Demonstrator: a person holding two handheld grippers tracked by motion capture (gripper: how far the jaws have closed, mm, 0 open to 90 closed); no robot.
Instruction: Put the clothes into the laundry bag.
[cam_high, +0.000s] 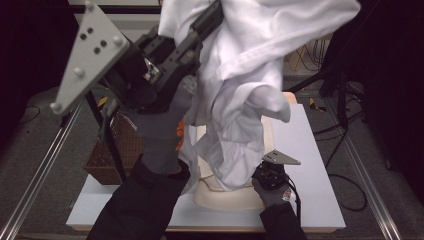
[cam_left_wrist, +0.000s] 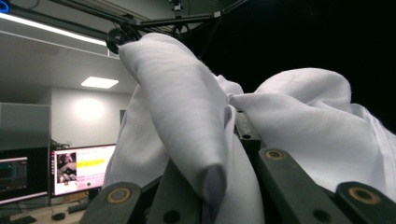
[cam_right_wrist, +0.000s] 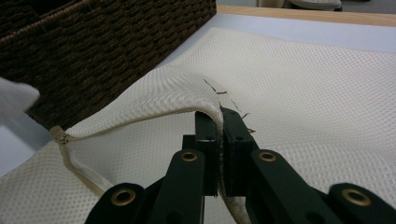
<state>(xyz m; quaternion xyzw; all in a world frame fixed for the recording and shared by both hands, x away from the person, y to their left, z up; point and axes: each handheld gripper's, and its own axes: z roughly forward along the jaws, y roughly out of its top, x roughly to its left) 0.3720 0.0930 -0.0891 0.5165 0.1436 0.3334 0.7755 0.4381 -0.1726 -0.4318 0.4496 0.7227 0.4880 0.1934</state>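
Observation:
A white garment (cam_high: 240, 75) hangs bunched high over the table, its lower folds reaching down to a cream mesh bag (cam_high: 225, 197) that lies flat on the white table (cam_high: 310, 150). My left gripper (cam_high: 212, 15) is raised high and shut on the garment's upper part; in the left gripper view the cloth (cam_left_wrist: 182, 116) drapes over and between the jaws of that gripper (cam_left_wrist: 229, 126). My right gripper (cam_high: 259, 176) sits low by the bag's right side. In the right gripper view it (cam_right_wrist: 219, 116) is shut on the bag's corded rim (cam_right_wrist: 154, 100), lifting that edge off the mesh (cam_right_wrist: 303, 93).
A dark woven basket (cam_high: 117, 145) stands at the table's left edge, close beyond the bag's lifted rim (cam_right_wrist: 93, 51). Metal rails run along both sides of the table. Cables lie on the floor at the right. Monitors (cam_left_wrist: 79, 170) glow in the room behind.

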